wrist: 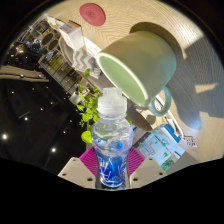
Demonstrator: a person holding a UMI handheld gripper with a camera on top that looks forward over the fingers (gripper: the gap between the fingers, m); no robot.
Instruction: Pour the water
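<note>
Tongs (111, 168) clamped on the bottle (111, 140), pink pads tight to both sides, cap up at twelve o'clock, long axis straight ahead, green mug (140, 62) just beyond at one o'clock, mouth facing back — tip needed toward one.

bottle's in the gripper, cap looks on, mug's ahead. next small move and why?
Probably pause for uncapping rather than tilt further. The gripper is shut on the water bottle, its pink pads on either side, and the white cap still sits on the neck. The green mug lies just beyond the cap with its opening facing the bottle, so alignment looks roughly set; nothing can flow until the cap is off.
</note>
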